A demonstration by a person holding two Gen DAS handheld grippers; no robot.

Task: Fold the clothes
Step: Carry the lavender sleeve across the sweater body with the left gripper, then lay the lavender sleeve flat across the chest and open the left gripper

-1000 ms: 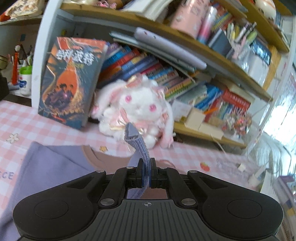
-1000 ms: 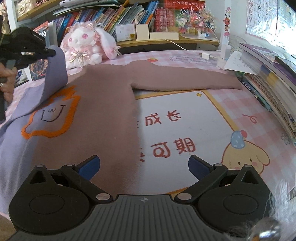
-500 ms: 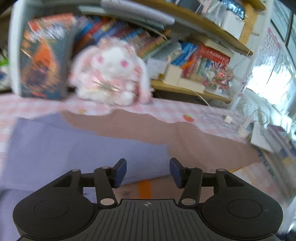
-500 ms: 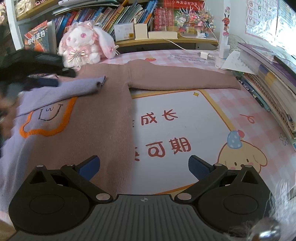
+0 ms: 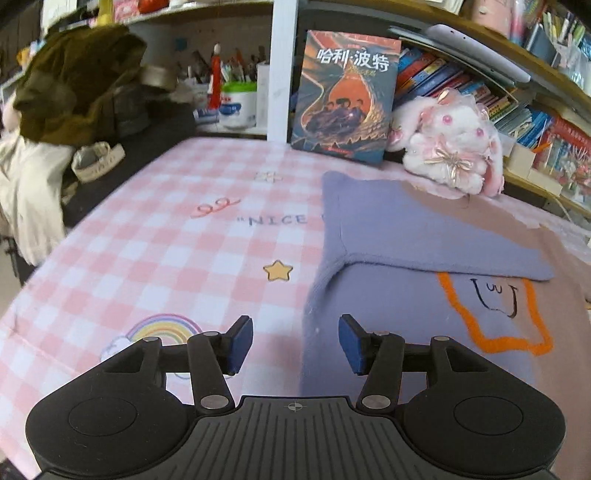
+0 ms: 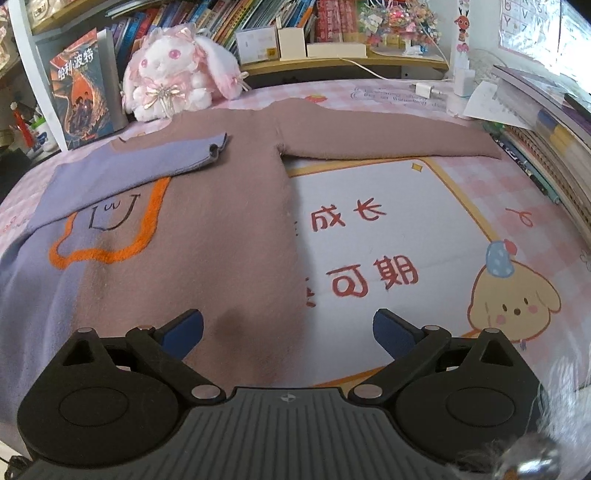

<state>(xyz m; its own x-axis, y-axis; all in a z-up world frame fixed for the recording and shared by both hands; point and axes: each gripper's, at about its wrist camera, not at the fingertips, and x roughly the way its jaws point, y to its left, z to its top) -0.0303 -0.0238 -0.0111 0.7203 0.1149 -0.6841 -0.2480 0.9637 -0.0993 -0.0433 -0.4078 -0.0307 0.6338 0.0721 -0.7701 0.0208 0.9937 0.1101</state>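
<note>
A two-tone sweater (image 6: 207, 236), lilac on its left and dusty pink on its right, lies flat on the pink checked tablecloth. Its lilac sleeve (image 6: 147, 162) is folded across the chest above an orange-outlined face patch (image 6: 110, 229); the pink sleeve (image 6: 388, 140) stretches out to the right. My left gripper (image 5: 295, 343) is open over the sweater's left side edge (image 5: 317, 295), holding nothing. The folded lilac sleeve (image 5: 424, 236) lies beyond it. At the hem, my right gripper (image 6: 288, 332) hovers open and empty above the pink half.
A white-and-pink plush rabbit (image 6: 173, 74) and an upright book (image 6: 85, 92) stand at the back, before bookshelves (image 6: 258, 18). A stack of books (image 6: 546, 122) lines the right edge; a charger (image 6: 424, 88) lies behind. A chair with clothes (image 5: 55, 110) stands left.
My left gripper let go of the lilac sleeve cuff it was pinching, leaving the sleeve folded across the chest, then drew back to the sweater's left edge. The right gripper stayed put.
</note>
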